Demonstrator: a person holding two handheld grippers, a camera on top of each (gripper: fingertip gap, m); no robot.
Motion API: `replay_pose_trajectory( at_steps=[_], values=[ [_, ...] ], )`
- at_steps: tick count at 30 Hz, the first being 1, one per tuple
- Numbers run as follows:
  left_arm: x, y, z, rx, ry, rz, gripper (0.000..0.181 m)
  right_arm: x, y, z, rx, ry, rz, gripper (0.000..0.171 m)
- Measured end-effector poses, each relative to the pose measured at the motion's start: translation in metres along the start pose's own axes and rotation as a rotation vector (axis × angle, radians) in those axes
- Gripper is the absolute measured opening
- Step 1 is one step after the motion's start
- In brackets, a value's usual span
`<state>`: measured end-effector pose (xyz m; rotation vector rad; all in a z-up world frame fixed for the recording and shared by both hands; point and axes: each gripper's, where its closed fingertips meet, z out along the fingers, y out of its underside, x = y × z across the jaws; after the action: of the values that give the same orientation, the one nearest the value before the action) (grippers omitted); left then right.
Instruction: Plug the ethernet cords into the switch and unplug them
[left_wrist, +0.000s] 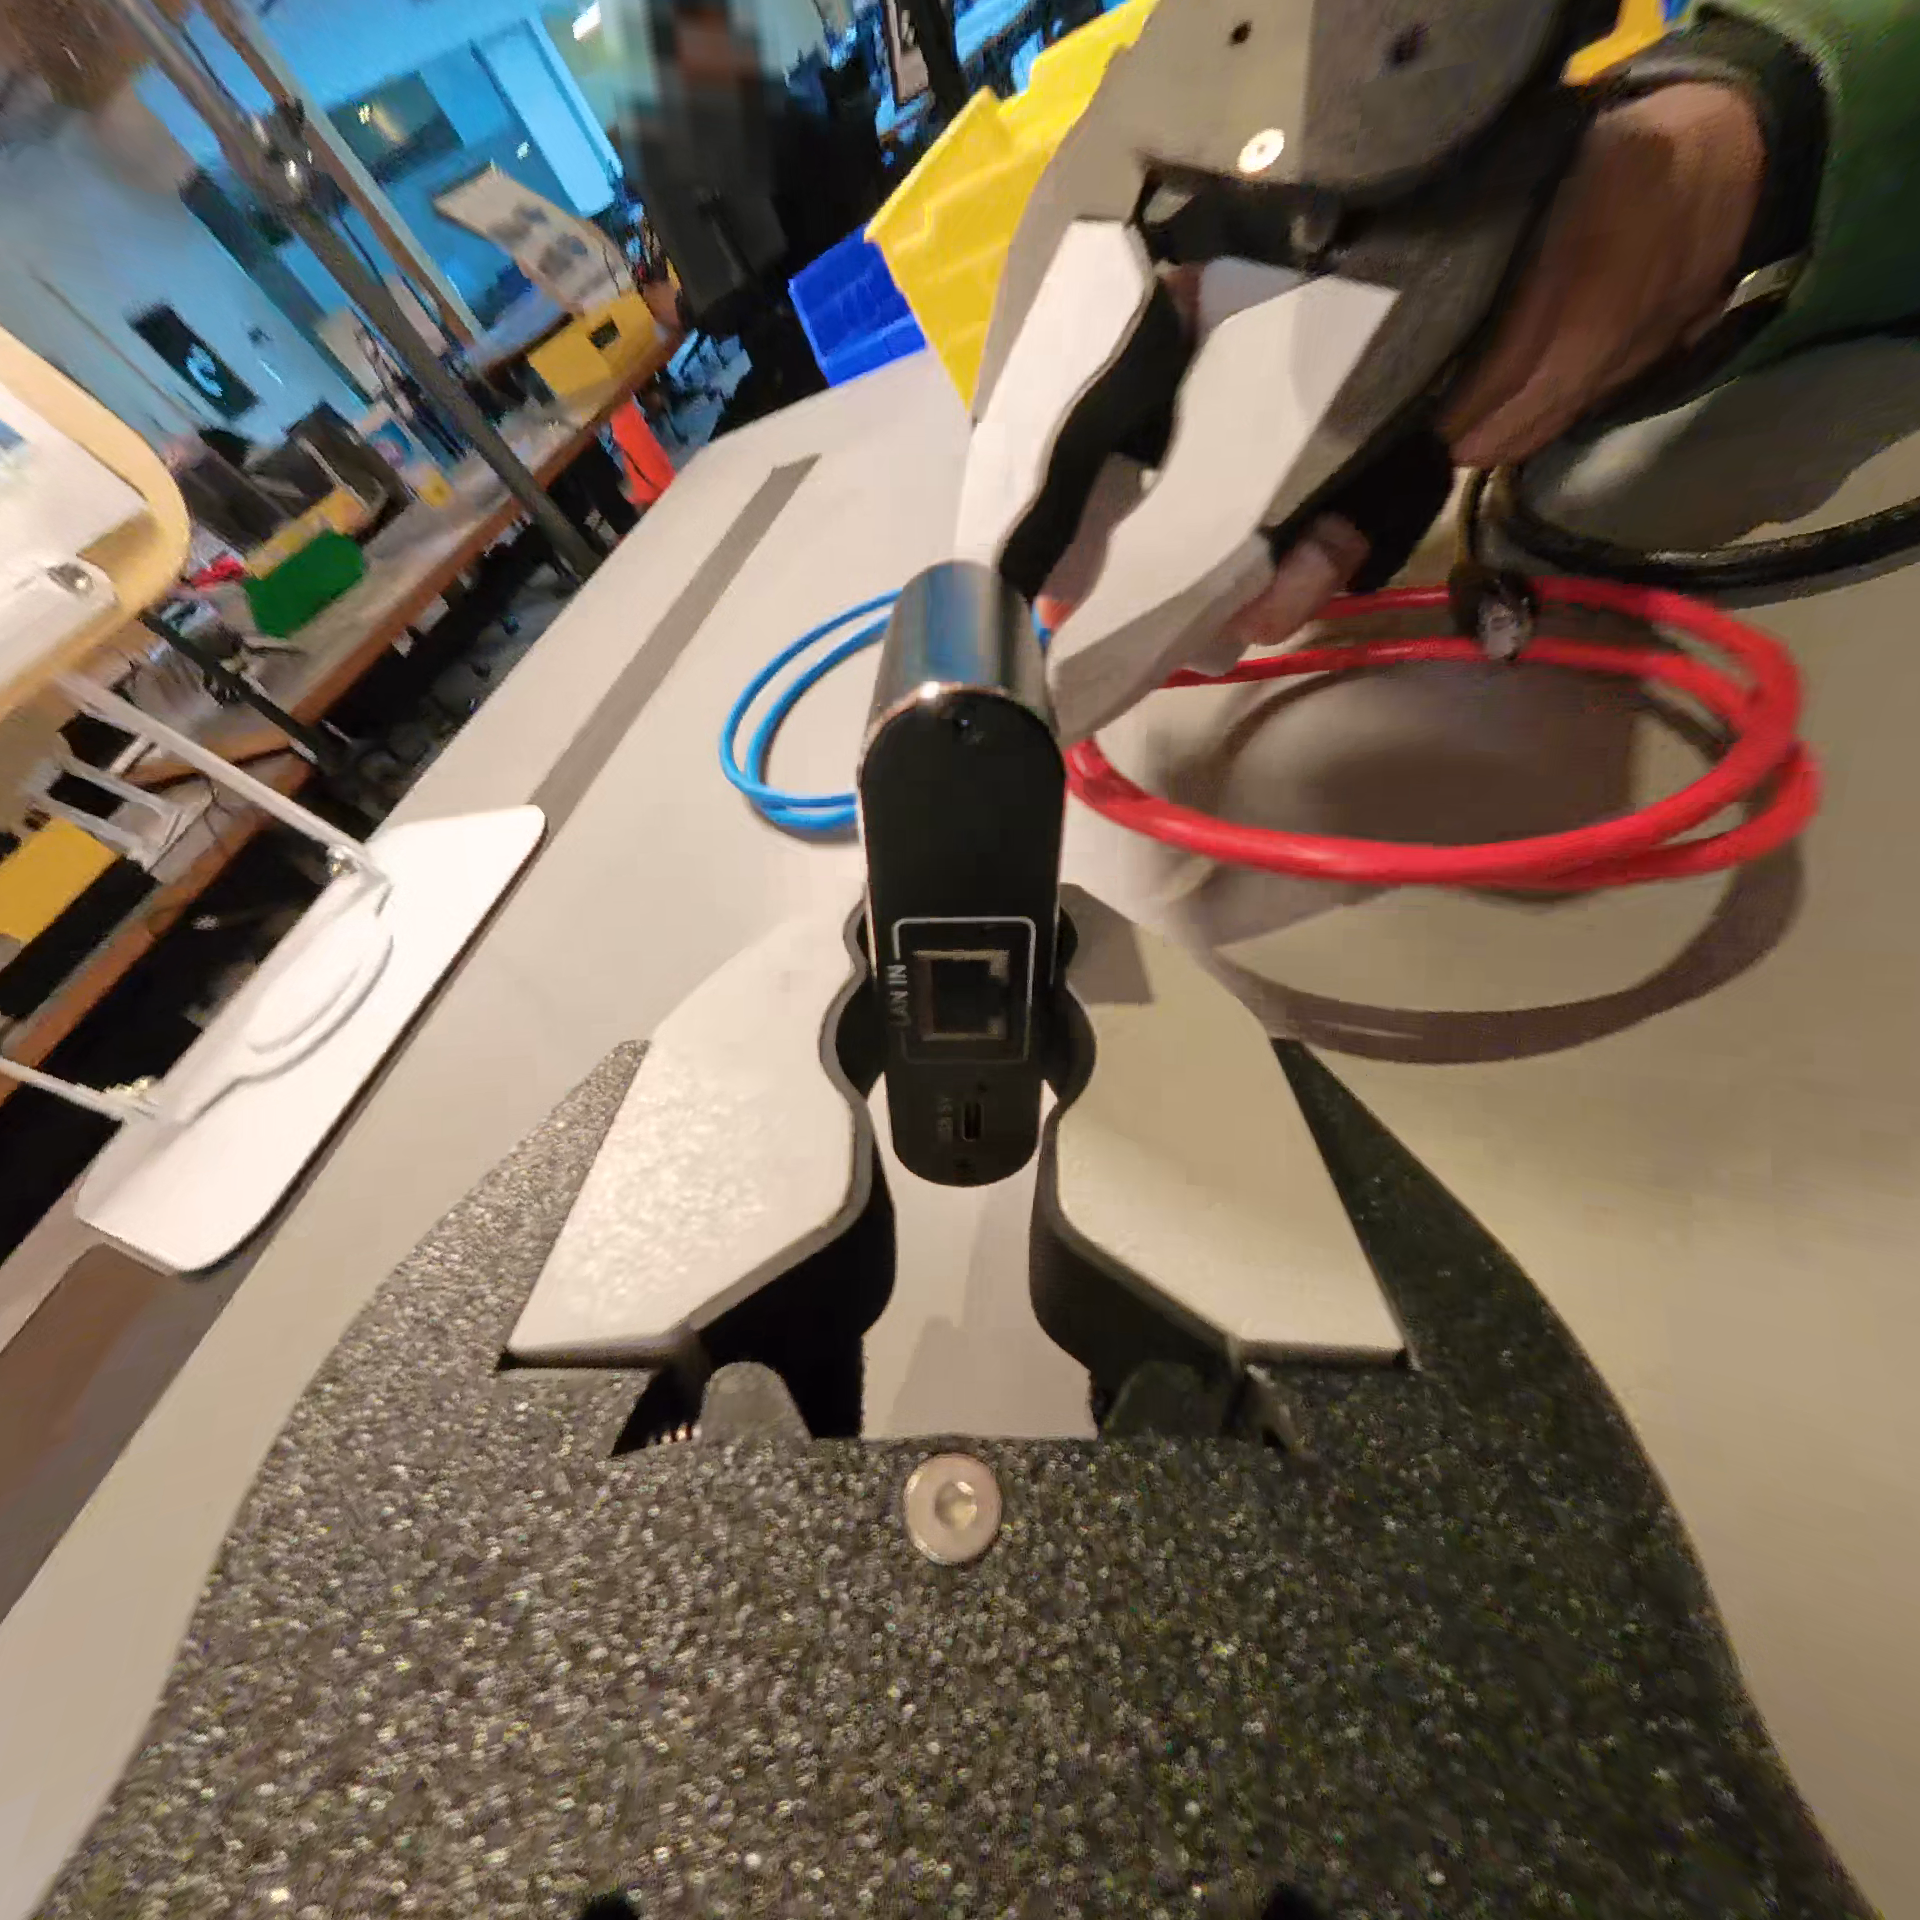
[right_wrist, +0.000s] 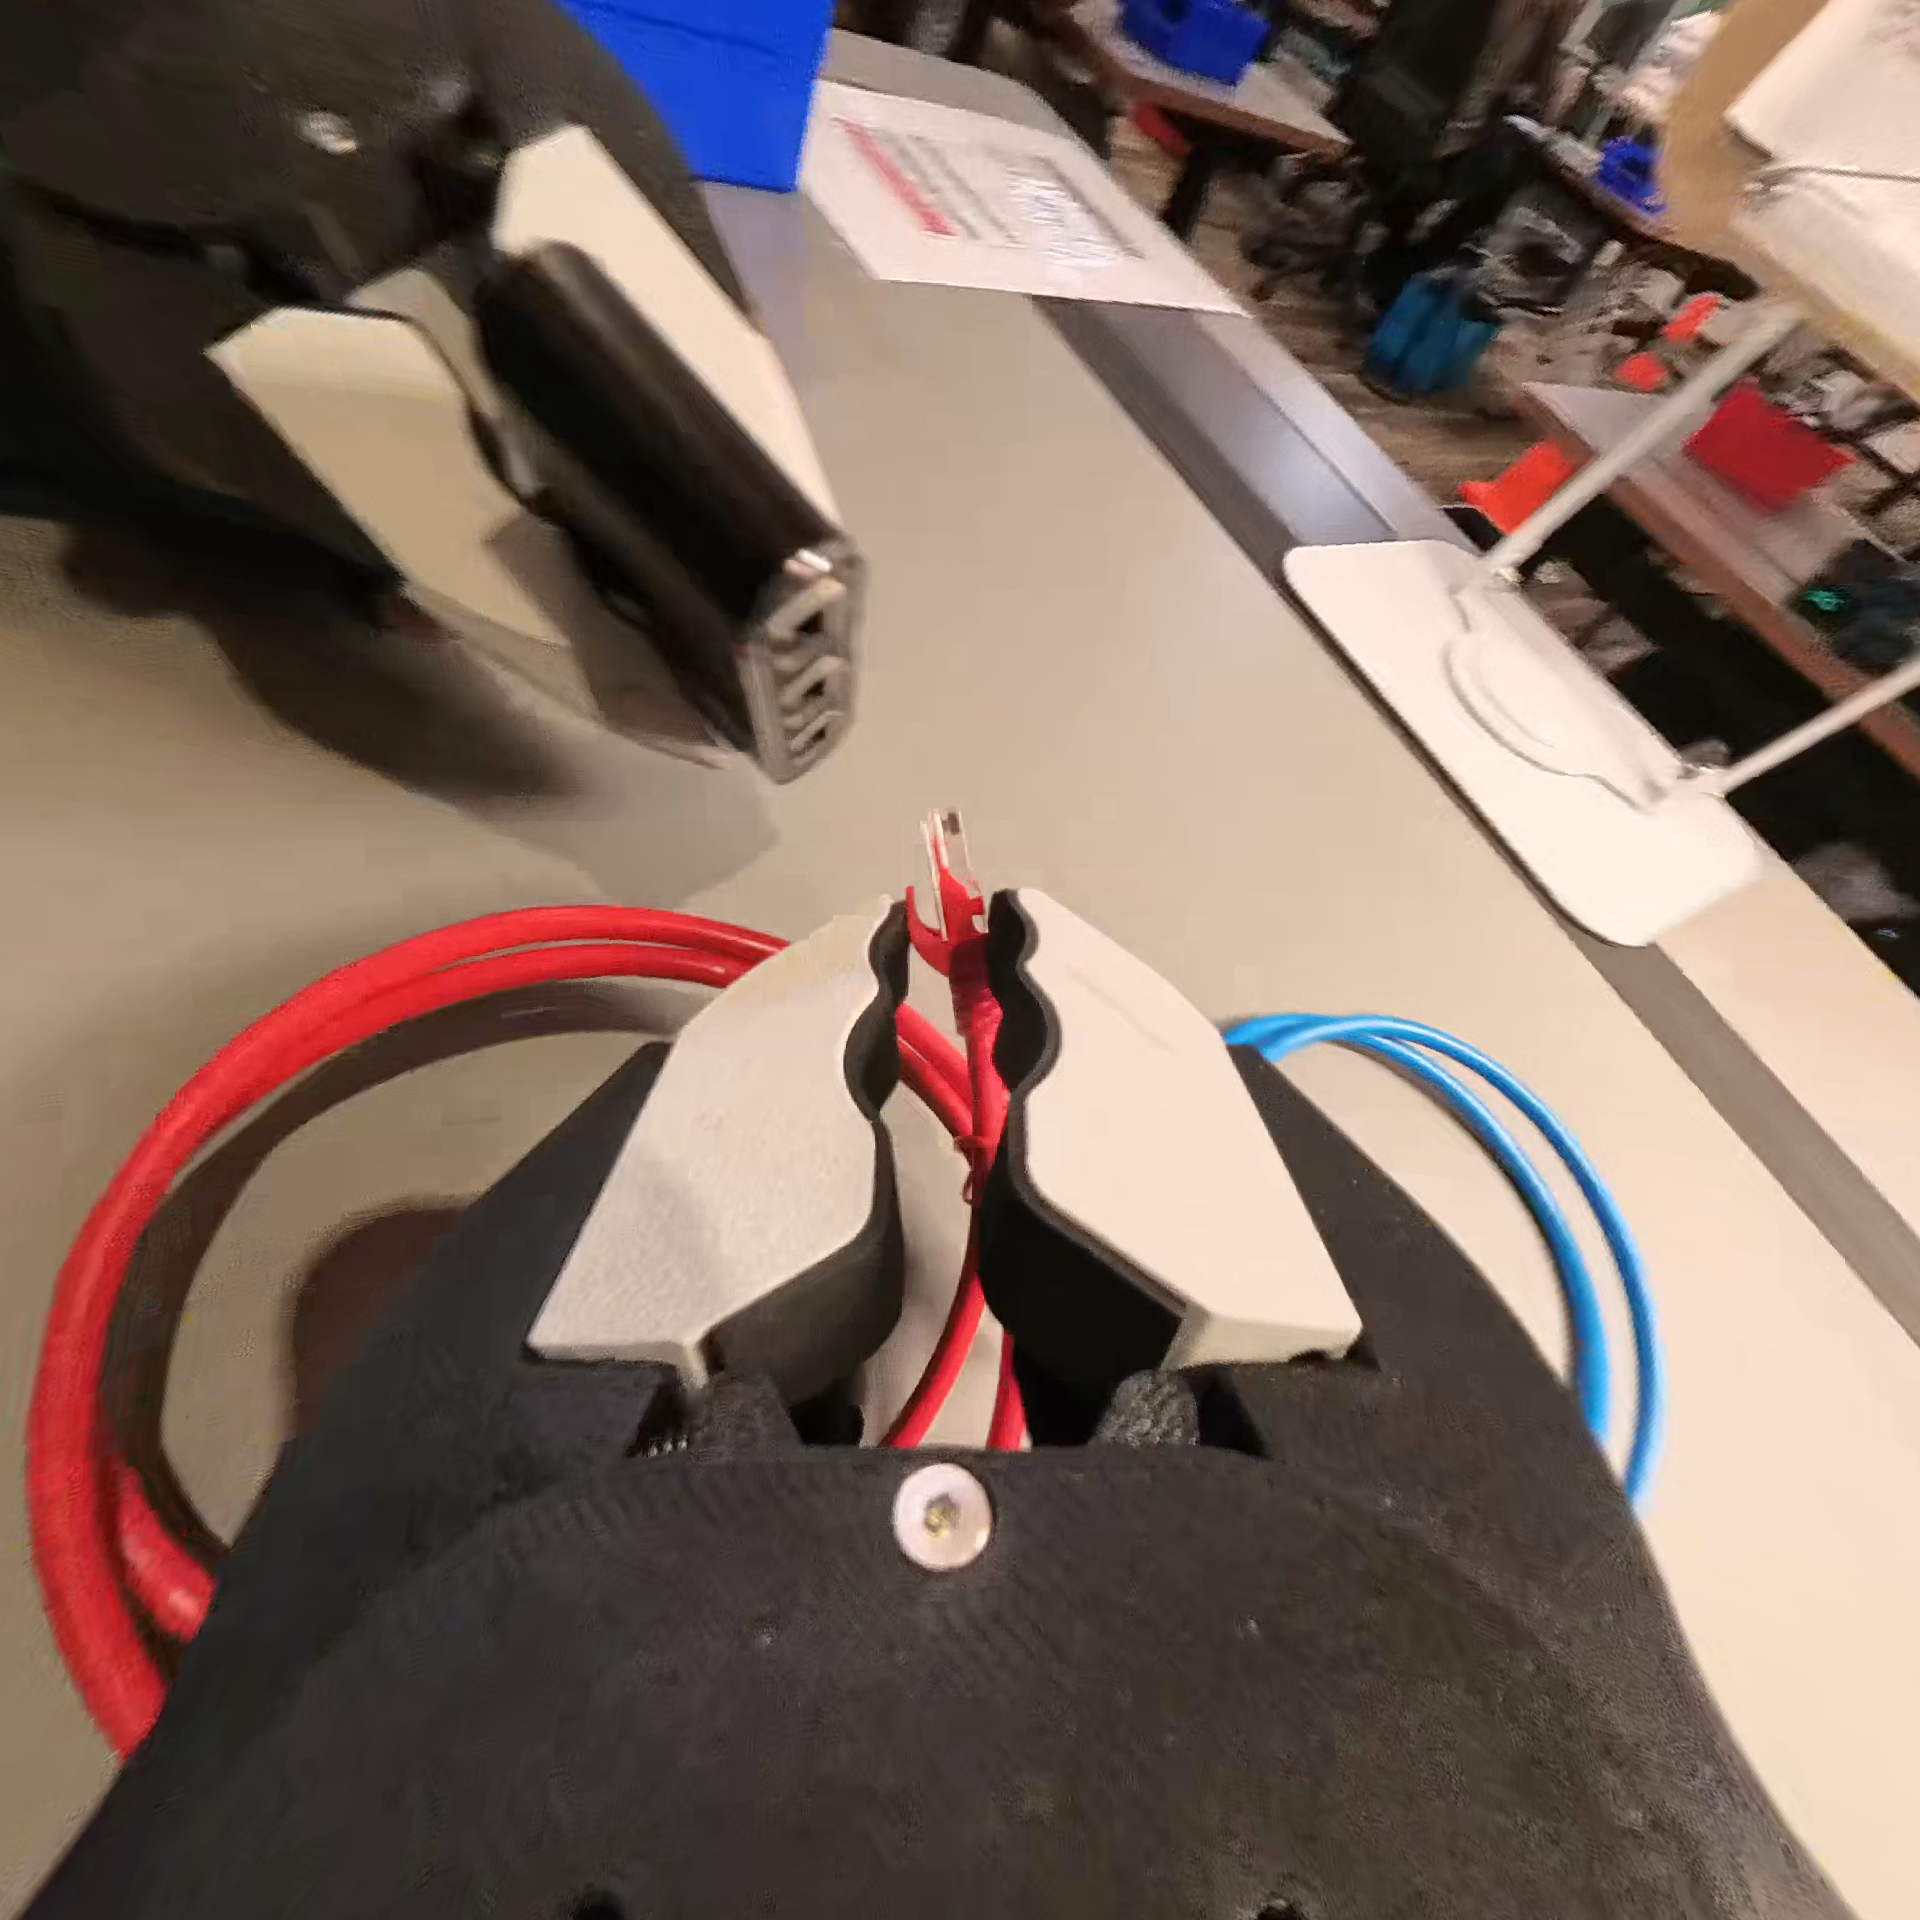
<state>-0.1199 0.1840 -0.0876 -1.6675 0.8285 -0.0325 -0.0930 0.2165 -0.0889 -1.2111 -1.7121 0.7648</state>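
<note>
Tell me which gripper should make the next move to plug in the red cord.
Right. The right gripper grips the red cord, plug aimed near the switch, which the left gripper only steadies.

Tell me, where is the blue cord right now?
The blue cord lies coiled on the grey table, untouched. In the right wrist view it is right of the right gripper, which holds the red cord.

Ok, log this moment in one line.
left claw: shut on switch | right claw: shut on red cord, unplugged | blue cord: on table
</note>
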Motion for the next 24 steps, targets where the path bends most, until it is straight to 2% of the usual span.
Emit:
replay_pose_trajectory(
  at_steps=[2, 5, 9, 16, 24],
  values=[
    [-0.001, 0.008, 0.002, -0.05, 0.013, -0.012, 0.027, -0.012, 0.001, 0.004, 0.01, -0.067, -0.017, 0.015],
    [0.0, 0.013, 0.004, -0.088, 0.0, 0.01, 0.027, -0.017, 0.001, 0.008, 0.019, -0.067, -0.044, 0.017],
    [-0.001, 0.019, 0.007, -0.135, -0.042, 0.061, 0.027, -0.02, -0.004, 0.005, 0.035, -0.08, -0.062, 0.036],
    [-0.004, 0.014, 0.008, -0.179, -0.124, 0.198, 0.027, -0.025, -0.013, 0.0, 0.034, -0.153, 0.046, 0.056],
    [0.023, 0.023, 0.017, -0.29, -0.034, 0.303, 0.027, -0.045, -0.026, -0.005, 0.053, -0.087, -0.385, 0.047]
  ],
)
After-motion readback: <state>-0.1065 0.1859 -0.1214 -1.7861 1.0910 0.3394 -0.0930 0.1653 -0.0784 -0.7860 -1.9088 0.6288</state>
